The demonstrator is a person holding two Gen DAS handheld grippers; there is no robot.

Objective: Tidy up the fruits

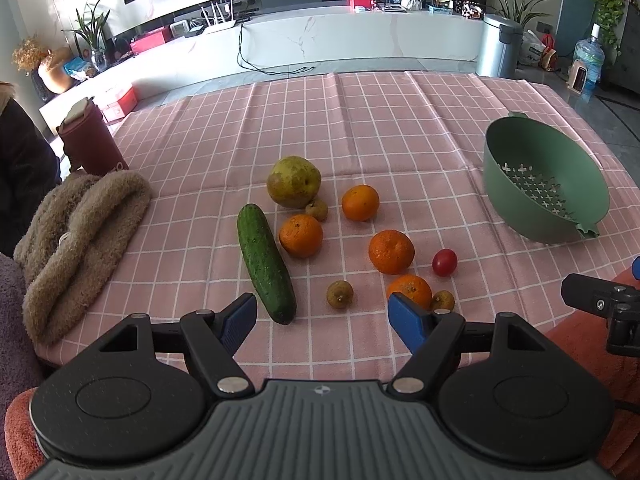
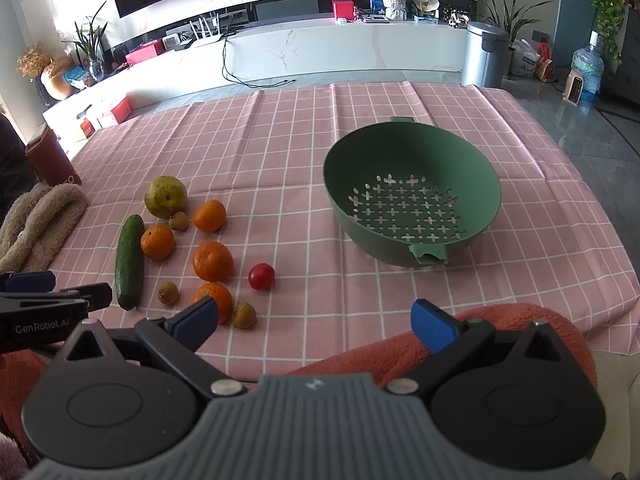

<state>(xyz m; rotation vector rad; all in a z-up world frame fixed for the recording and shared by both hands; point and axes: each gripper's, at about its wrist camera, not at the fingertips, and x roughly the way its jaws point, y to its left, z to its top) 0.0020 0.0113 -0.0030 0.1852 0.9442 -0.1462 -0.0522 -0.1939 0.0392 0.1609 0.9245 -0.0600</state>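
A pear (image 1: pixel 294 181), a cucumber (image 1: pixel 265 262), several oranges (image 1: pixel 391 251), a red tomato (image 1: pixel 444 262) and three small brown fruits (image 1: pixel 339 294) lie loose on the pink checked tablecloth (image 1: pixel 360 128). An empty green colander (image 2: pixel 412 192) stands to their right. My left gripper (image 1: pixel 322 318) is open and empty, just short of the nearest fruits. My right gripper (image 2: pixel 316 320) is open and empty near the table's front edge, between the fruits and the colander. The fruits also show in the right wrist view, with the tomato (image 2: pixel 261 276) nearest the colander.
A fuzzy beige cloth (image 1: pixel 80 240) and a maroon cup (image 1: pixel 92 140) sit at the table's left edge. A red fleece item (image 2: pixel 500 332) lies at the front edge. Beyond the table are a white TV bench, a bin (image 1: pixel 500 46) and plants.
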